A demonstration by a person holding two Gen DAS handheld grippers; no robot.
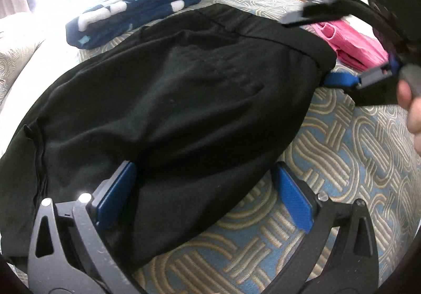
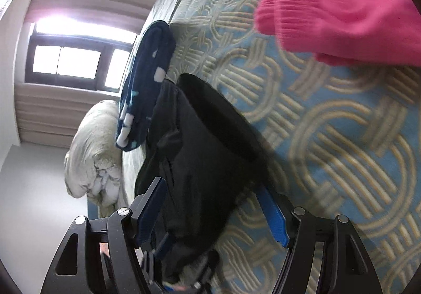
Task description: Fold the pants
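Your black pants (image 1: 184,99) lie on the patterned bed cover (image 1: 355,152), already folded into a broad bundle. Its long axis runs from the near-left corner of the left wrist view up toward the waistband end at the far right.

Your left gripper (image 1: 208,196) has its 2 fingers spread as wide as they go, with nothing pinched. The left pad (image 1: 115,196) sits over the black cloth and the right pad (image 1: 294,202) over bare cover, so the near edge of the bundle passes between them, unpressed.

Your right gripper (image 2: 213,215) is at the opposite end, beside the waistband. Its fingers are also spread, and the cloth sits between them in the right wrist view. That view is blurred there, so I judge the fabric loose rather than clamped. In the left wrist view 1 blue finger (image 1: 339,79) pokes in at the bundle's right edge.

The coming move turns on this: each hand holds 1 end of the long axis, and neither has a grip. To fold the bundle shorter, close on both ends first.

A folded navy blanket (image 1: 136,10) lies just beyond the pants. A pink garment (image 1: 352,44) lies close to the waistband end, so keep the right fingers off it.
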